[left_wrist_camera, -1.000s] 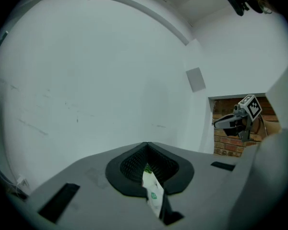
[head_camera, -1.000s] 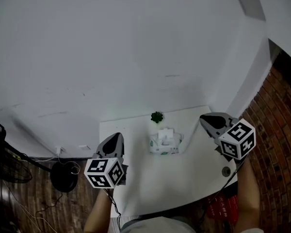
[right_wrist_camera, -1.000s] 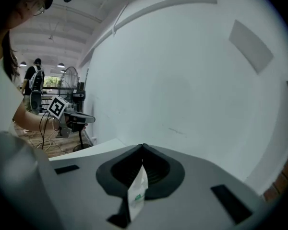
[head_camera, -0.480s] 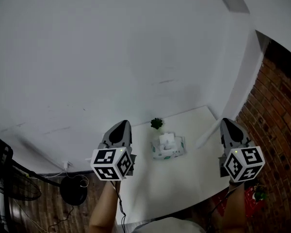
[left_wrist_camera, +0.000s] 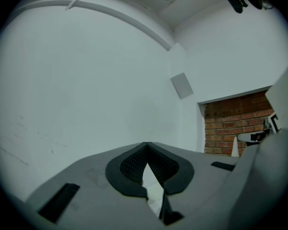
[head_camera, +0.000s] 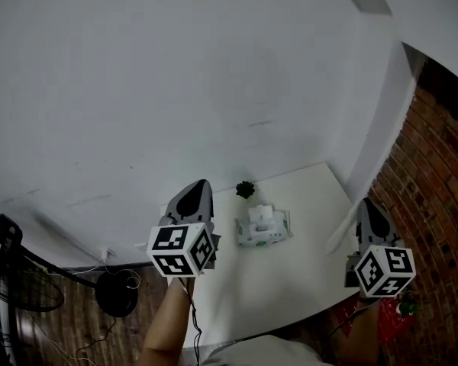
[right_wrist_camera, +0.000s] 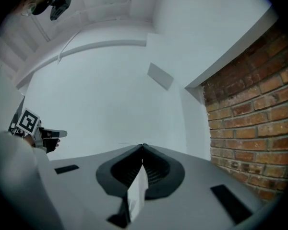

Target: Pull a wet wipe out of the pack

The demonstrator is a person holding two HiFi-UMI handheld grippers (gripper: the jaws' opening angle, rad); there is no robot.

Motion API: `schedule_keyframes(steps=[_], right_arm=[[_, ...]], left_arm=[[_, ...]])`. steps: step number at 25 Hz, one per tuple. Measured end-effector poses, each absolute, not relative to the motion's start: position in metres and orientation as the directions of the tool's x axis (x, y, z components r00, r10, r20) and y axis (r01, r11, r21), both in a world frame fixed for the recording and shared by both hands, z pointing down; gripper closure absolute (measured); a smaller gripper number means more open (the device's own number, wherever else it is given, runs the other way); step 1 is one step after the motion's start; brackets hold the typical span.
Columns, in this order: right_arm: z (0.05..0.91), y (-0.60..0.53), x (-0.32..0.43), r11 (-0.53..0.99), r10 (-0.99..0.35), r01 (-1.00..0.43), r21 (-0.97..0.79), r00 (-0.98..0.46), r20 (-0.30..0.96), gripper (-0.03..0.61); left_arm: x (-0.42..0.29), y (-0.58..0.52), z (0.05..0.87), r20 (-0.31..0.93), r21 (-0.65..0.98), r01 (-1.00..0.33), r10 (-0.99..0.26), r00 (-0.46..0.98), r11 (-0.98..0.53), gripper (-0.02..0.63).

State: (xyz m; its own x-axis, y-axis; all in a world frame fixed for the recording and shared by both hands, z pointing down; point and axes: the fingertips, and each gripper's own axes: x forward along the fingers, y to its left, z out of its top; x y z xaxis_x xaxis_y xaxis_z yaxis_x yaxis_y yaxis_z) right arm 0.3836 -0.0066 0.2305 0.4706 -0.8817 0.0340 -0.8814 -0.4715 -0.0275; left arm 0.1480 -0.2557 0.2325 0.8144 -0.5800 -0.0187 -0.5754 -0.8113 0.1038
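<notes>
The wet wipe pack (head_camera: 263,229) lies on the white table (head_camera: 290,280), with a white wipe sticking up from its top opening. My left gripper (head_camera: 204,181) is held up to the left of the pack, apart from it, jaws shut tip to tip (left_wrist_camera: 147,143). Off to the right, near the table's right edge, my right gripper (head_camera: 364,201) is also clear of the pack and shut (right_wrist_camera: 143,145). Both gripper views face the white wall, and the pack is in neither of them.
A small green plant (head_camera: 246,189) stands just behind the pack. A brick wall (head_camera: 435,174) runs along the right. A fan (head_camera: 15,280), cables and a black round base (head_camera: 116,296) are on the floor at left. A red object (head_camera: 397,319) sits by the front right corner.
My right gripper has swung from beside the pack out to the right and turned to point forward. My left gripper has moved forward and up. The pack has not moved on the table.
</notes>
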Motion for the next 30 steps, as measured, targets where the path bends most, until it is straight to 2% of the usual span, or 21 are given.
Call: schedule_keyframes(steps=[30], right_arm=[[0.230, -0.038, 0.380, -0.391, -0.920, -0.918, -0.068, 0.390, 0.028, 0.577]], left_arm=[[0.139, -0.277, 0.254, 0.018, 0.117, -0.607, -0.610, 0.793, -0.786, 0.614]])
